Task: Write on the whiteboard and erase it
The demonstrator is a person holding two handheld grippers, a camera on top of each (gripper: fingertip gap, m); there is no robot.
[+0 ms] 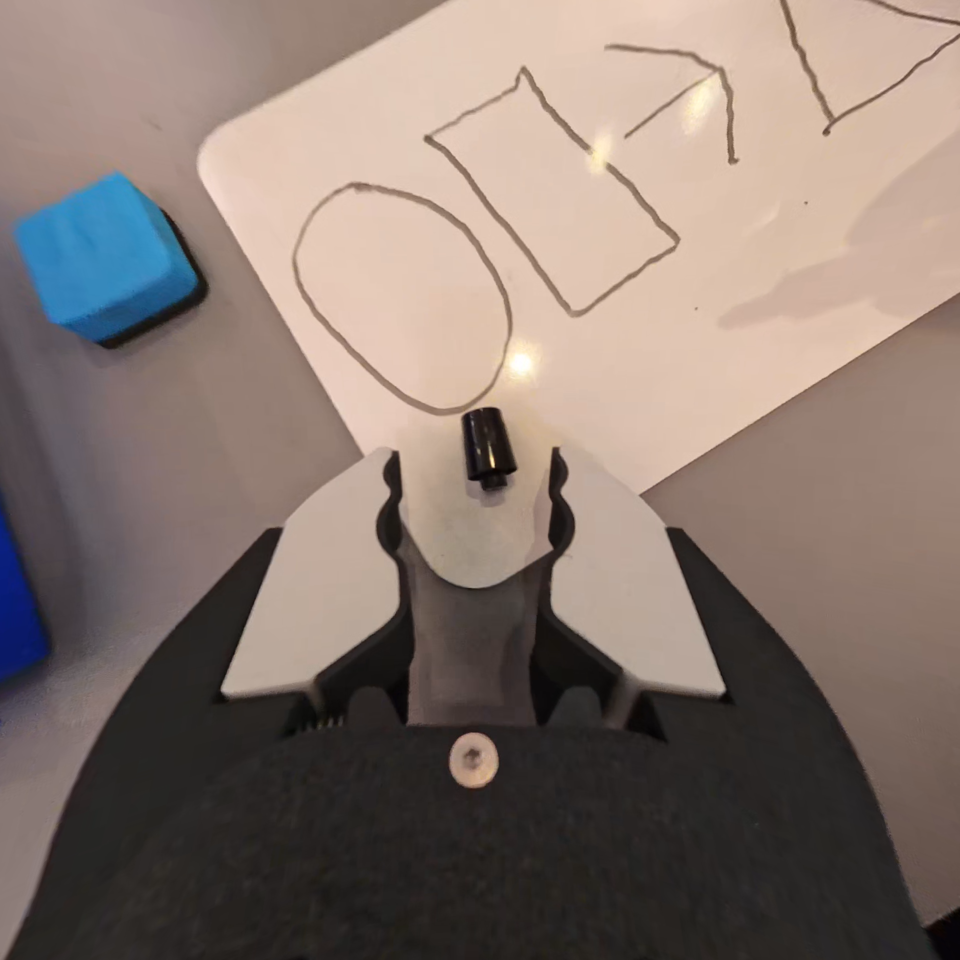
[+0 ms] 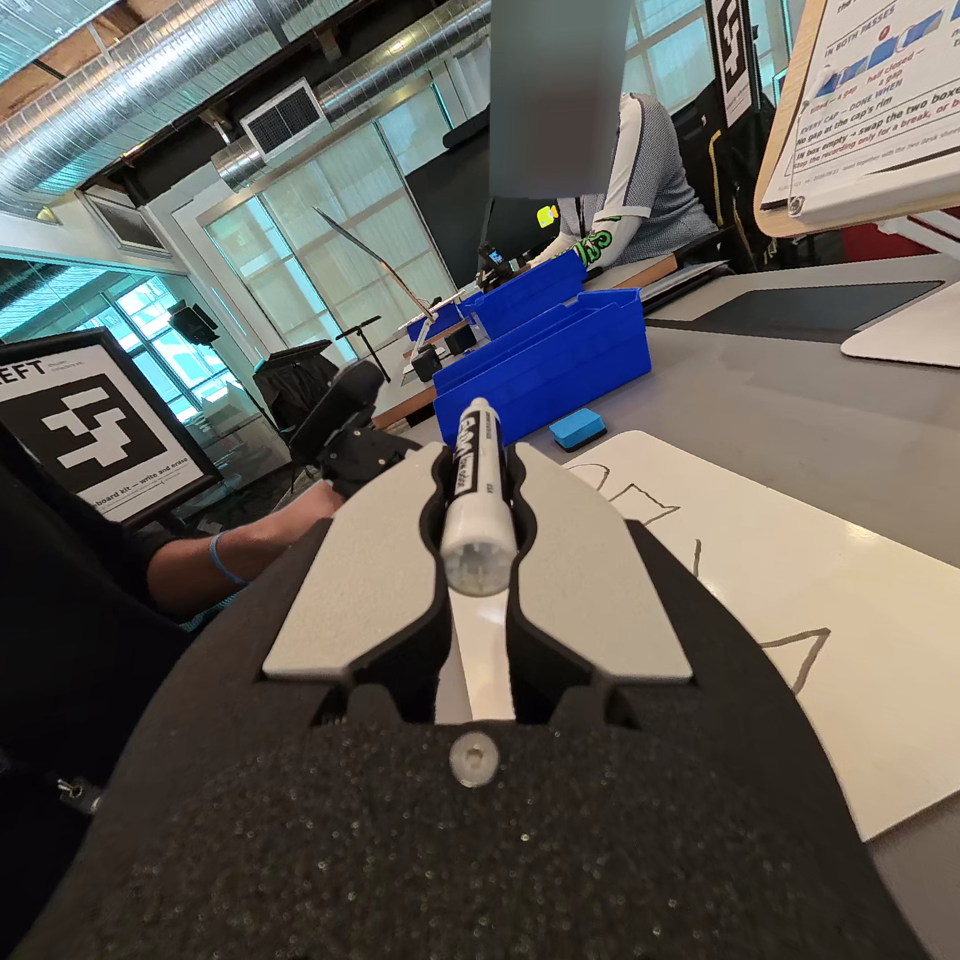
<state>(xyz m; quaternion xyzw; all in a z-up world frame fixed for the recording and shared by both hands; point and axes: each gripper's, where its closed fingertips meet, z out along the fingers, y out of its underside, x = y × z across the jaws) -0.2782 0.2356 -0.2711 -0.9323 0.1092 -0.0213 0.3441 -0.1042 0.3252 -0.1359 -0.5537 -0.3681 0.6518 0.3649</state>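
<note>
The whiteboard (image 1: 727,234) lies flat on the grey table with a black oval, a rectangle, an arrow and a triangle drawn on it. My left gripper (image 1: 474,457) is open just above its near corner. A small black marker cap (image 1: 488,449) lies on the board between the fingertips, apart from both. A blue eraser (image 1: 104,254) sits on the table left of the board. My right gripper (image 2: 480,452) is shut on a white marker (image 2: 478,498) with a black label, which points away from the camera. The whiteboard (image 2: 779,571) lies to its right, the eraser (image 2: 576,427) beyond.
Blue bins (image 2: 540,363) stand behind the eraser; a blue bin edge (image 1: 15,597) shows at far left. A framed black-and-white sign (image 2: 93,415) stands at left. A clipboard sheet (image 2: 857,104) on a white stand (image 2: 909,332) stands at right. A person (image 2: 639,197) sits at the far desk.
</note>
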